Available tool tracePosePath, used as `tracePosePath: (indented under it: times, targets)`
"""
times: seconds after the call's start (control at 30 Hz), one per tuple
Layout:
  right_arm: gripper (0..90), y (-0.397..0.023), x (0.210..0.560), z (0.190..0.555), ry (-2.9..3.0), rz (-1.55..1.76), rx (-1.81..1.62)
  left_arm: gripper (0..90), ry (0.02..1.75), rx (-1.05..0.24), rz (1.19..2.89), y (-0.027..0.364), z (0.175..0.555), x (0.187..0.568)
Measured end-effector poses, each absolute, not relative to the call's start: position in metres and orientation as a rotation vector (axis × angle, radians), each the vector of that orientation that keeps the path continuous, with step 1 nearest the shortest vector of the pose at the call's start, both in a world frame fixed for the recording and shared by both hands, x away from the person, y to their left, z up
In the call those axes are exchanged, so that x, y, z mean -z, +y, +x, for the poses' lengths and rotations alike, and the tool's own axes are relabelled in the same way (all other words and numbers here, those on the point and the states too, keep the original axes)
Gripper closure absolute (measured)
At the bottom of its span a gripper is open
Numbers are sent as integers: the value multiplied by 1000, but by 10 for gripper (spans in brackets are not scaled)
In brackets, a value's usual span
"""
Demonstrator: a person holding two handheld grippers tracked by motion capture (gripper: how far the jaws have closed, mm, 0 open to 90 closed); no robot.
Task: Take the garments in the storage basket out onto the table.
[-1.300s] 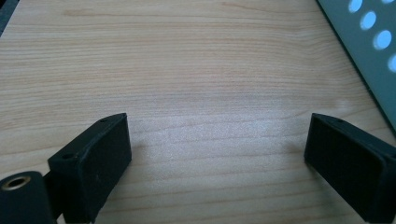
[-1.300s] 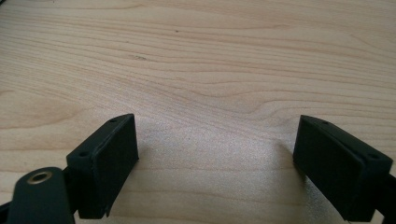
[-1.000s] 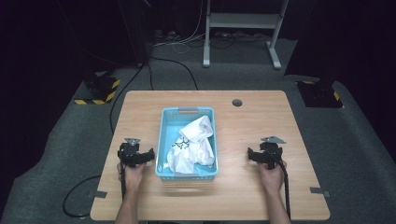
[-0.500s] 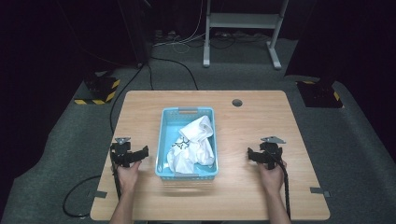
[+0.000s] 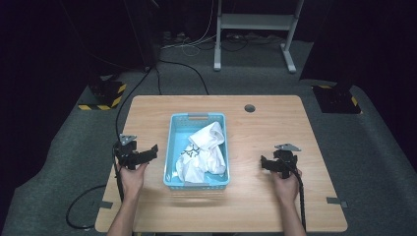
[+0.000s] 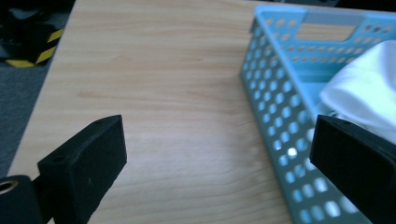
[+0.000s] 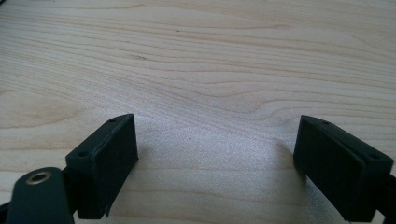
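A light blue perforated plastic basket [image 5: 171, 147] sits on the middle of the wooden table [image 5: 275, 128], its long sides running near to far. Inside it lies a crumpled white garment [image 5: 204, 152] with a black printed mark, heaped toward the basket's right and near part.

The left gripper [image 5: 147, 153] hovers just beside the basket's left wall, near the table's left edge, its jaws spread wide and holding nothing. In the left gripper view the left gripper [image 6: 219, 154] looks along that wall, with the basket [image 6: 280, 107] rising at the right and the white garment [image 6: 364, 93] showing above its rim behind the right-hand jaw.

The right gripper [image 5: 269, 163] rests well apart from the basket, over the table's right near part. In the right gripper view its jaws stand wide apart, empty, with bare wood grain between them.
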State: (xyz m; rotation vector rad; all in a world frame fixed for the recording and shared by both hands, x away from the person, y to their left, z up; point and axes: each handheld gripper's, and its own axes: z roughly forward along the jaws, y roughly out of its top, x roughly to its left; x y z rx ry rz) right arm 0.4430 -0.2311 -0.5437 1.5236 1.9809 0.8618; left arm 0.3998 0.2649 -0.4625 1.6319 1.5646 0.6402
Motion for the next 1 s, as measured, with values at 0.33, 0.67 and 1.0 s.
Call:
tracePosePath:
  times: [0.33, 0.67, 1.0]
  targets:
    - [132, -231, 544, 443, 1981, 1524, -862, 28, 1431, -573, 1681, 227, 412, 442]
    - [132, -231, 544, 443, 1981, 1524, -862, 28, 1361, -520, 1753, 190, 427, 440]
    - [132, -231, 544, 443, 1981, 1524, -862, 28, 1347, -474, 1824, 159, 445, 446]
